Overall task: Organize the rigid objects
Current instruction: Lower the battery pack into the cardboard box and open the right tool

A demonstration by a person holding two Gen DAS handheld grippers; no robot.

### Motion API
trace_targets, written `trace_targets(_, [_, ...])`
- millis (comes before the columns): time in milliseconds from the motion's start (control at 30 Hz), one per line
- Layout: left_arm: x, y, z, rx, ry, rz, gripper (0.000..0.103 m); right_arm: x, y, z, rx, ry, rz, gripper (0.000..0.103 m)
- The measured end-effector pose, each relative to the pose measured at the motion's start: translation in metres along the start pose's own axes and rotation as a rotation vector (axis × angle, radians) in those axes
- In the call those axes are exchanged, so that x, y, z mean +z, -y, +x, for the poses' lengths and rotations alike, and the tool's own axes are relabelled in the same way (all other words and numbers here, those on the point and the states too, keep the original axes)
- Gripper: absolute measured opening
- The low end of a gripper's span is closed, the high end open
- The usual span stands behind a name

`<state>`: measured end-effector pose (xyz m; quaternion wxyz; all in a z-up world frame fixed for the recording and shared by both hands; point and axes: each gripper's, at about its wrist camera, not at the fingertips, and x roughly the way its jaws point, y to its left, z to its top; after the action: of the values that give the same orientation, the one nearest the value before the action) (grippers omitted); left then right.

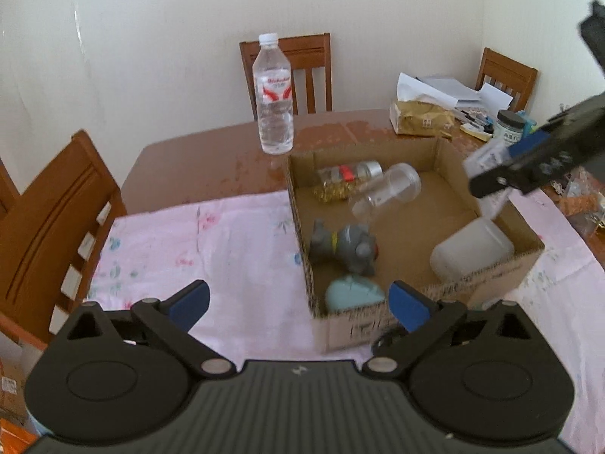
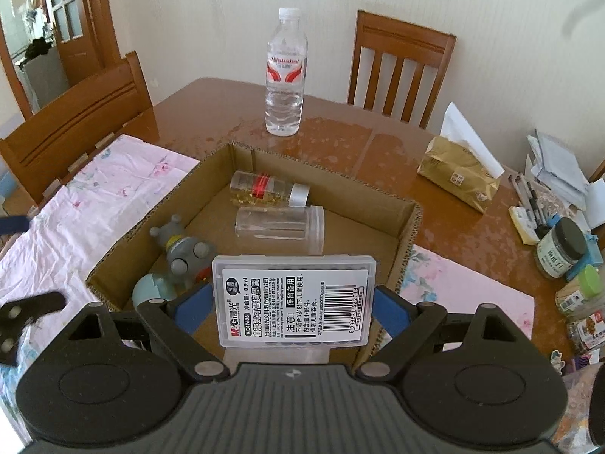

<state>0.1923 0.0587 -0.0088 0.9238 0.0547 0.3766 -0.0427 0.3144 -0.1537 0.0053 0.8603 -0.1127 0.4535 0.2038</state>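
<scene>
Refill case (image 2: pixel 294 299), clear hard plastic w/ a printed label and barcode, sits clamped between the right gripper (image 2: pixel 293 308) pads, held by its two long edges, label facing up toward the camera. Looks light and stiff, prob. full of small ink cartridges, so it won't flex, but the smooth plastic could slip if the squeeze eases. Edge grip seems the sensible one; faces are too wide for the jaws.

Case hangs over the near part of the box (image 2: pixel 408 219), above the floor, not yet set down. From the left view the right gripper (image 1: pixel 491 174) comes in from the right, tilted down over the box's right wall, case edge showing blurred between its fingers.

Already in the box: glitter jar (image 2: pixel 270 189) lying on its side at the back, clear empty jar (image 2: pixel 280 227) also on its side just in front of it, grey toy (image 2: pixel 181 249) by the left wall, blue-green lump (image 2: pixel 151 289) in the near left corner. Left view also shows a frosted white tub (image 1: pixel 470 251) in the near right corner, prob. right under the case, so dropping there may land it on the tub; open floor in the middle looks safer.

Left gripper (image 1: pixel 298 302) hovers low at the box's near left corner, jaws wide apart, holding nothing, over the pink cloth (image 1: pixel 189 242).

Water bottle (image 2: pixel 285 75) stands upright on the bare table (image 2: pixel 359 143) behind the box, well apart from both grippers.
</scene>
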Motion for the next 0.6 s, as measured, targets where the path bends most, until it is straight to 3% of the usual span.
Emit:
trace_targets(333, [-0.019,-0.024,-0.009,-0.018,0.004,-0.043,0.101,0.013,-0.010,0.049,-0.063,-0.117,0.028,0.093])
trace_targets(400, [-0.021,-0.028,-0.010,-0.015,0.006,-0.049,0.101,0.016,-0.010,0.055,-0.070,-0.120,0.041,0.095])
trace_targets(467, [-0.023,-0.031,-0.011,-0.012,0.004,-0.050,0.101,0.018,-0.009,0.055,-0.071,-0.101,0.058,0.103])
trace_targets(600, [-0.027,-0.036,-0.010,-0.011,-0.005,-0.050,0.101,0.020,-0.009,0.043,-0.096,-0.056,0.097,0.103])
